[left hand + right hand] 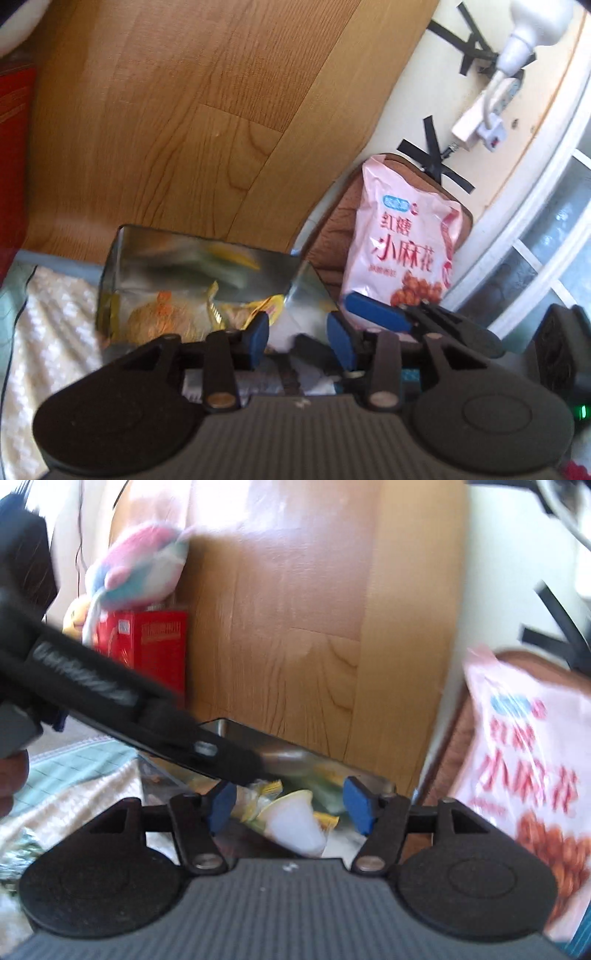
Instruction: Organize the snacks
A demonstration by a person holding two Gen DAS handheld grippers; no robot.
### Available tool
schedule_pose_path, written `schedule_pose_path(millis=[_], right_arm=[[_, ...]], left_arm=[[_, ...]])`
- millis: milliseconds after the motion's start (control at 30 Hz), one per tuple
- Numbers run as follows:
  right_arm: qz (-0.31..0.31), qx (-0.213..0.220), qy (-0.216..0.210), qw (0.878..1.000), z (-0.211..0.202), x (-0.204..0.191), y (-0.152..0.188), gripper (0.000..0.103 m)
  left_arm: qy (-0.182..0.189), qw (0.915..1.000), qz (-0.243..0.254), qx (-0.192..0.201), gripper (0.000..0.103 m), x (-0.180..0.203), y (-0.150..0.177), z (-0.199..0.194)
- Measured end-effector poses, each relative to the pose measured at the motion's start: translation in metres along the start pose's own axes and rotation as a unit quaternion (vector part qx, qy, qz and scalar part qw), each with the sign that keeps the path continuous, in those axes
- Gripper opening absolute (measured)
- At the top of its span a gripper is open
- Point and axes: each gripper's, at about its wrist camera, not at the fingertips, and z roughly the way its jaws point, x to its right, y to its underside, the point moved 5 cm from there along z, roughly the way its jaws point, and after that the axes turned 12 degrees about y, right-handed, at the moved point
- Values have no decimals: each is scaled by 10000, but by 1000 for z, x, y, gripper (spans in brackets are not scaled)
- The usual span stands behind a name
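Note:
A shiny metal tin [199,258] stands against the wooden headboard and holds yellow-wrapped snacks [236,314]. It also shows in the right wrist view [295,755], with a white jelly cup [295,827] and yellow packets inside. A pink snack bag [402,247] leans upright to the tin's right, and fills the right edge of the right wrist view [535,768]. My left gripper [297,336] is open and empty above the tin's near rim. My right gripper [290,806] is open and empty over the jelly cup. The left gripper's arm [110,698] crosses the right wrist view.
A brown cushion [332,236] stands behind the pink bag. A red box [155,646] and a plush toy [136,565] sit at the back left. A white power strip [491,110] and black tape hang on the wall. A cream blanket [51,332] covers the bed.

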Motion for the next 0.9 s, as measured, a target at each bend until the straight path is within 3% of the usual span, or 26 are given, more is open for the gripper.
schedule_pose_path(millis=[100,167,267,400,467,533,600,900], right_arm=[[507,-334,-205,9979,-25,12,22,64],[888,-643,-460,9929,-38,19,44,55],[1380,-1121,-429,9831,-54,27,77,43],[1905,-1339,-437,9715,-74,23,104,37],[2061,-1330,-521,9680,-79,17,107,37],[2052,-1343,-597,9676,-77,7,103,38],[2009,-1349,-710,9677,-76,-8,101,39],[1158,-1113,-1377,9774,-90,-79,93,42]], left_arm=[[137,9997,-44,-176,37,-1,21,-16],[185,9992,-124,-343,37,-3,39,-20],[268,9975,-186,-625,37,0,65,-16],[-248,9948,67,-988,35,6,92,-3],[-576,9927,439,-968,35,12,97,-4],[-930,9883,546,-1075,35,10,102,-6],[-1031,9867,269,-1230,34,-2,111,-11],[-998,9912,-242,-831,32,-35,148,-99]])
